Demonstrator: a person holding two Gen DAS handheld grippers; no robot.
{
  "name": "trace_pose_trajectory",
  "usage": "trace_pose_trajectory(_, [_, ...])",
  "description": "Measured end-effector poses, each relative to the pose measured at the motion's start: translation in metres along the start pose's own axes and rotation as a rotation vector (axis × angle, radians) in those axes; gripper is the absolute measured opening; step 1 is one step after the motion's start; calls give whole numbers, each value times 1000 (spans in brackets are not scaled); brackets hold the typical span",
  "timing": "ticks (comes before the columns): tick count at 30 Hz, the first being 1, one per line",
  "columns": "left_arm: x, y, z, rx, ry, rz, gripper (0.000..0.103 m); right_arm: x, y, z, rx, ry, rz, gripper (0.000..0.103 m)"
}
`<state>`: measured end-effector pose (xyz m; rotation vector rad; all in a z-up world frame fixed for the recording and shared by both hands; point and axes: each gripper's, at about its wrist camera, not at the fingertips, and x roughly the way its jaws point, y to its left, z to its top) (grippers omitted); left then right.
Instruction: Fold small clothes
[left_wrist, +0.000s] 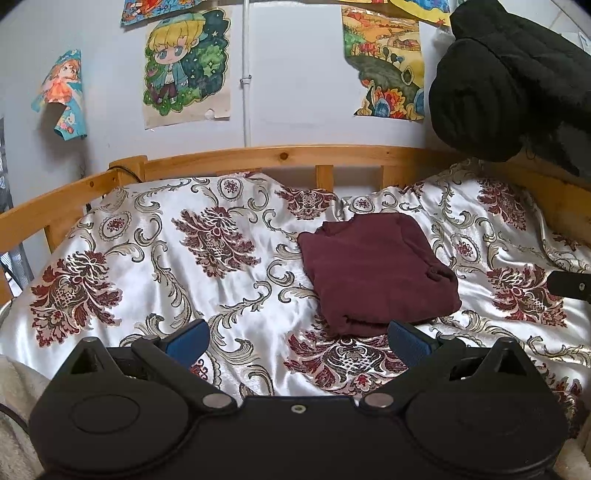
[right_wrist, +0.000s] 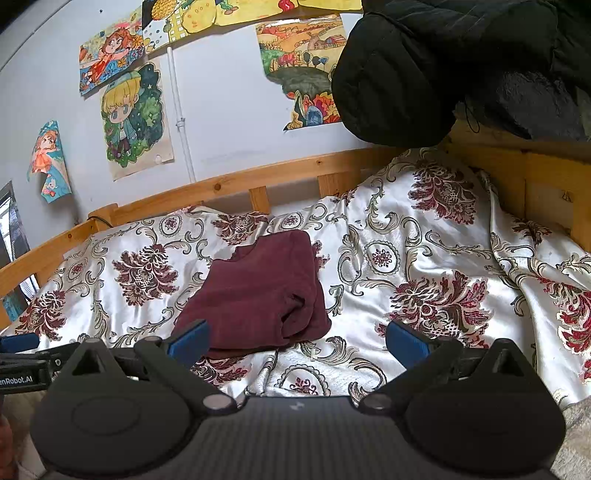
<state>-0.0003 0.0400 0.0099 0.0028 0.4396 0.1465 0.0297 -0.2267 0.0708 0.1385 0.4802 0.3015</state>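
Left wrist view | maroon garment (left_wrist: 376, 269) folded on bed cover (left_wrist: 184, 295) | left gripper (left_wrist: 299, 341) and right gripper (right_wrist: 297, 341) jaws released, empty

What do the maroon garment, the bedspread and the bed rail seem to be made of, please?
Maroon garment: a soft matte knit, perhaps cotton or fleece, going by its dull, slightly fuzzy surface. Bedspread: satin-like woven fabric, glossy with bright highlights. Bed rail: light wood, likely pine, showing knots and a smooth varnished look.
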Motion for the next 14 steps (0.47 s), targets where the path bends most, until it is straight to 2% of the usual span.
trace_pose_trajectory(14, [3,1,0,-12,26,-4,102,1,-1,-1,1,2,-1,103])
